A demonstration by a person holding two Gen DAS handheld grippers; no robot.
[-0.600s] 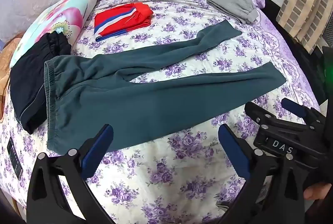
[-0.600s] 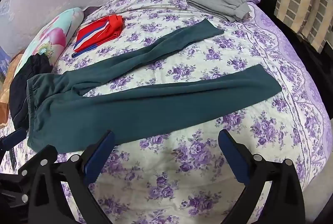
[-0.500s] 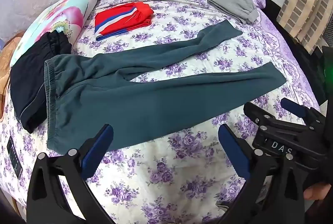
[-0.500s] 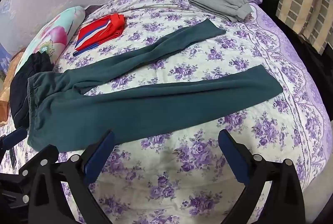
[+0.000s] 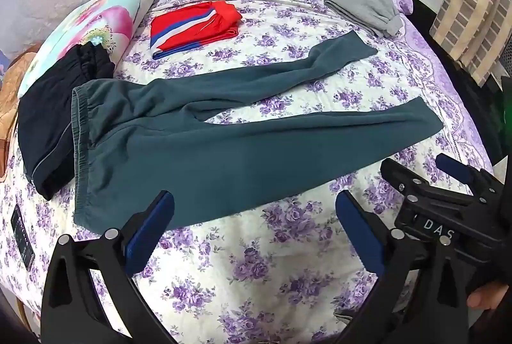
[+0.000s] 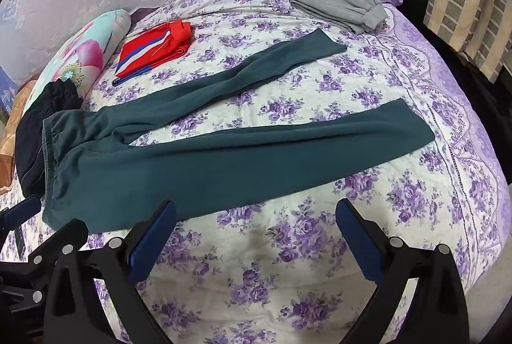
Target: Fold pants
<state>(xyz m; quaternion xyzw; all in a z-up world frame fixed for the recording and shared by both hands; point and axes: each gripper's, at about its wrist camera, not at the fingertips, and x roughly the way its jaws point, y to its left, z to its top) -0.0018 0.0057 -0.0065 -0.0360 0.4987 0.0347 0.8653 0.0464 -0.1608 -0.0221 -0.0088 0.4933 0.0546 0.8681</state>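
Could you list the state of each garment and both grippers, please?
teal pants: unfolded, flat on the bed, legs spread apart.
red striped garment: folded.
grey garment: folded.
black garment: partly folded, its edge under the teal waistband.
left gripper: open, holding nothing, above the bedspread.
right gripper: open, holding nothing.

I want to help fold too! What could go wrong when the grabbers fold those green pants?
1. The green pants lie with their legs spread apart, so a fold might come out crooked.
2. Their waistband rests on the black clothes, which might get dragged along.
3. Both the left gripper and the right gripper are open and holding nothing, so a pinch could catch the flowery bedspread too.
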